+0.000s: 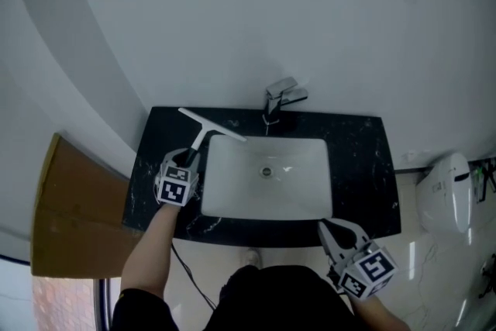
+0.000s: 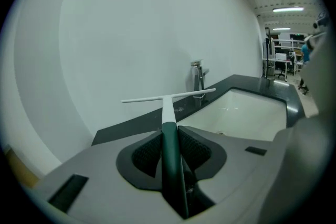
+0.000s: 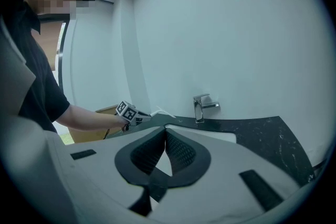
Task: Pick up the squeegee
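Left tongs (image 2: 169, 132) clamped on squeegee (image 2: 167, 110) handle, white blade beyond tips

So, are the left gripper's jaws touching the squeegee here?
Touching. The left gripper view shows the left gripper with both jaws pressed against the dark handle of the squeegee, no gap on either side.

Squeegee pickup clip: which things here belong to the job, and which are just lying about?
Job: squeegee, clamped by its dark handle in the left gripper.
Lying about: right gripper, shut and empty; faucet; white sink; black countertop; cardboard box.
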The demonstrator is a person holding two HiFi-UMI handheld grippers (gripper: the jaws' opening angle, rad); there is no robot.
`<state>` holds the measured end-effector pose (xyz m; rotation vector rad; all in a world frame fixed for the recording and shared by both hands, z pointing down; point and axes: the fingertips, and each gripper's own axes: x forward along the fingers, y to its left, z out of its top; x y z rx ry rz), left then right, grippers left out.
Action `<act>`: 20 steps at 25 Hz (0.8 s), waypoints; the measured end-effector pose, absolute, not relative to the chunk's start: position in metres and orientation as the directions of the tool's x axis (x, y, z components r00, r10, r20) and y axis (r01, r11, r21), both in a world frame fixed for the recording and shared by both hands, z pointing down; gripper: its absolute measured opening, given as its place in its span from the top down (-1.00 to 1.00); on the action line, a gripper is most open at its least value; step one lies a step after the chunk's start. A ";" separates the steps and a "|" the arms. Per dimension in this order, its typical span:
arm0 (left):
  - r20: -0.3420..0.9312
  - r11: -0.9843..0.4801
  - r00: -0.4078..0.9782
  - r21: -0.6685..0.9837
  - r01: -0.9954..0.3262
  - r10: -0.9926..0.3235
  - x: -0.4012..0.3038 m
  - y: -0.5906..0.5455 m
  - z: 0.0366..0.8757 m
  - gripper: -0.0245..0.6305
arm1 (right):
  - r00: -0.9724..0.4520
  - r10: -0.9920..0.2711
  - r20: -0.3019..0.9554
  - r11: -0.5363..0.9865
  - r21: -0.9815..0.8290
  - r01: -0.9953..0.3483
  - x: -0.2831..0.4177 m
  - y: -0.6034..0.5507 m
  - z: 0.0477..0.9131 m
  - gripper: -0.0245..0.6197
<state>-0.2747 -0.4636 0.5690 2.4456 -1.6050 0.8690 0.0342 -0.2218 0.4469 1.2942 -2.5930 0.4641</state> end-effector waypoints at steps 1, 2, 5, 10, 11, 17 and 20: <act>0.486 -0.446 0.294 -0.232 -0.865 -0.823 -0.267 -0.452 0.558 0.63 | -0.600 -0.735 0.315 0.572 -0.186 -0.799 0.038 -0.215 0.446 0.92; 0.471 -0.447 0.301 -0.237 -0.863 -0.829 -0.258 -0.439 0.547 0.63 | -0.606 -0.732 0.310 0.579 -0.186 -0.794 0.042 -0.209 0.445 0.92; 0.428 -0.447 0.318 -0.247 -0.860 -0.846 -0.229 -0.396 0.516 0.63 | -0.628 -0.723 0.289 0.601 -0.185 -0.777 0.057 -0.188 0.442 0.92; 0.379 -0.452 0.346 -0.242 -0.858 -0.858 -0.167 -0.309 0.479 0.63 | -0.669 -0.697 0.259 0.642 -0.189 -0.743 0.088 -0.143 0.438 0.92; 0.373 -0.453 0.350 -0.238 -0.859 -0.859 -0.154 -0.291 0.473 0.63 | -0.678 -0.690 0.255 0.650 -0.194 -0.735 0.094 -0.134 0.437 0.92; 0.337 -0.449 0.364 -0.222 -0.865 -0.868 -0.088 -0.185 0.448 0.63 | -0.729 -0.641 0.242 0.702 -0.201 -0.684 0.123 -0.076 0.434 0.92; 0.327 -0.440 0.361 -0.212 -0.873 -0.874 -0.067 -0.138 0.445 0.63 | -0.746 -0.623 0.235 0.719 -0.204 -0.665 0.131 -0.050 0.438 0.92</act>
